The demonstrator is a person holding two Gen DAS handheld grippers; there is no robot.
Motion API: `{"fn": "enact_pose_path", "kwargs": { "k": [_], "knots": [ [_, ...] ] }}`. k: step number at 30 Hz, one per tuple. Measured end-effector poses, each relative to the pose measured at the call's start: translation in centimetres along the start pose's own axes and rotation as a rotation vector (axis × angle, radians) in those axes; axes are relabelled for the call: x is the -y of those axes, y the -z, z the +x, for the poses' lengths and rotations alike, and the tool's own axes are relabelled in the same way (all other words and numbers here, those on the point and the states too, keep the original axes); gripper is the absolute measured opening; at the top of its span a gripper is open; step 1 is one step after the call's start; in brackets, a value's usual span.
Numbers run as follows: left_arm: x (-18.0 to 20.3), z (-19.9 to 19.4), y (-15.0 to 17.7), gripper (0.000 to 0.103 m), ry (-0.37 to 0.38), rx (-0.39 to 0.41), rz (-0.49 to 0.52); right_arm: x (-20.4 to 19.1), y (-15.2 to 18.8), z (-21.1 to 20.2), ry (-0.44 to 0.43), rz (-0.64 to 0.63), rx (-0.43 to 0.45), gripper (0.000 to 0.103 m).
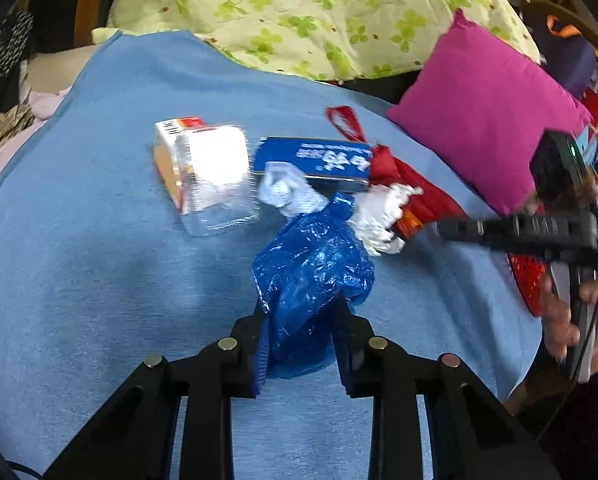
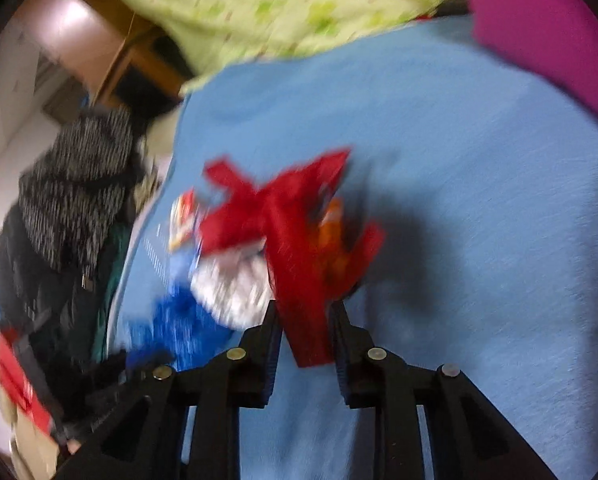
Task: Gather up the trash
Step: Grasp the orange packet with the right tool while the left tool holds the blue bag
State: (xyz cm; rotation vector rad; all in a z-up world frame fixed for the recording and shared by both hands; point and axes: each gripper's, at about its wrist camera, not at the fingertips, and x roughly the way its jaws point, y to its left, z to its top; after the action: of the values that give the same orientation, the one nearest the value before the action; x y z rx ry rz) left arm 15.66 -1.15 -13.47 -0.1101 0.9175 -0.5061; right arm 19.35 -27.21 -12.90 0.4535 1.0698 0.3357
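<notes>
A crumpled blue plastic bag [image 1: 311, 276] lies on the blue blanket [image 1: 99, 280], and my left gripper [image 1: 301, 304] is shut on its near end. Behind it are white crumpled tissue [image 1: 287, 196], a blue box [image 1: 315, 160] and a clear plastic container [image 1: 215, 176] with a carton in it. My right gripper [image 2: 305, 308] is shut on a strip of the red bag [image 2: 299, 240], which hangs bunched just above the blanket. Crumpled white paper [image 2: 235, 284] sits beside the red bag. In the left wrist view the right gripper [image 1: 451, 228] comes in from the right at the red bag [image 1: 419, 196].
A pink cushion [image 1: 487, 120] lies at the back right, and a green clover quilt [image 1: 299, 8] runs along the back. A person's hand [image 1: 579, 320] holds the right gripper's handle. Dark clothing [image 2: 71, 200] is piled past the blanket's left edge.
</notes>
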Motion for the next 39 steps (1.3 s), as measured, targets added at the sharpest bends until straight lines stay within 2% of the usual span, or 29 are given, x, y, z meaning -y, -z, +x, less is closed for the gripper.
{"fn": "enact_pose_path", "kwargs": {
  "k": [2,5,8,10,11,12,13,17,19,20,21,23,26,32,33,39],
  "knots": [
    [-0.8,-0.1,-0.2,0.030,0.010,-0.001,-0.034,-0.7,0.5,1.1,-0.035,-0.029,-0.055,0.027],
    [-1.0,0.0,-0.2,0.030,0.019,-0.009,-0.047,-0.6,0.4,2.2,-0.019,-0.008,-0.063,0.027],
    [-0.6,0.0,0.0,0.030,0.016,-0.017,-0.033,-0.4,-0.5,1.9,0.041,0.019,0.017,0.027],
    [-0.6,0.1,0.0,0.032,0.015,-0.020,-0.034,-0.2,-1.2,1.3,0.054,0.032,0.069,0.031],
    [-0.7,0.1,-0.1,0.034,0.015,-0.024,-0.040,-0.2,-1.5,1.3,0.065,0.031,0.084,0.046],
    [-0.8,0.2,-0.1,0.041,0.013,-0.027,-0.048,-0.3,-1.8,1.4,0.076,0.030,0.090,0.078],
    [-1.0,0.3,0.0,0.046,0.008,-0.030,-0.058,-0.4,-2.0,1.6,0.077,0.032,0.097,0.083],
    [-1.5,0.3,0.0,0.047,0.019,-0.037,-0.088,-1.4,-2.7,2.2,0.140,-0.001,0.162,0.081],
    [-1.4,0.3,0.0,0.047,0.018,-0.037,-0.083,-1.6,-2.9,2.9,0.167,-0.020,0.156,0.067],
    [-1.4,0.3,0.0,0.047,0.018,-0.037,-0.080,-1.7,-3.0,3.5,0.184,-0.035,0.137,0.053],
    [-1.4,0.3,0.1,0.047,0.018,-0.037,-0.078,-1.8,-3.0,4.2,0.211,-0.052,0.104,0.048],
    [-1.5,0.4,-0.1,0.048,0.017,-0.036,-0.077,-1.9,-2.9,5.2,0.260,-0.079,0.062,0.044],
    [-1.9,0.3,-0.1,0.055,0.016,-0.034,-0.091,-2.3,-2.9,5.2,0.301,-0.114,0.069,0.036],
    [-2.1,0.1,-0.1,0.064,0.035,-0.027,-0.106,-2.7,-1.4,2.7,0.295,-0.106,0.073,0.035],
    [-2.1,0.0,-0.2,0.068,0.040,-0.023,-0.107,-2.8,-1.1,1.9,0.280,-0.099,0.074,0.035],
    [-1.7,0.1,-0.5,0.068,0.045,-0.005,-0.109,-1.5,1.2,-3.2,0.147,-0.023,0.104,0.035]
  ]
}}
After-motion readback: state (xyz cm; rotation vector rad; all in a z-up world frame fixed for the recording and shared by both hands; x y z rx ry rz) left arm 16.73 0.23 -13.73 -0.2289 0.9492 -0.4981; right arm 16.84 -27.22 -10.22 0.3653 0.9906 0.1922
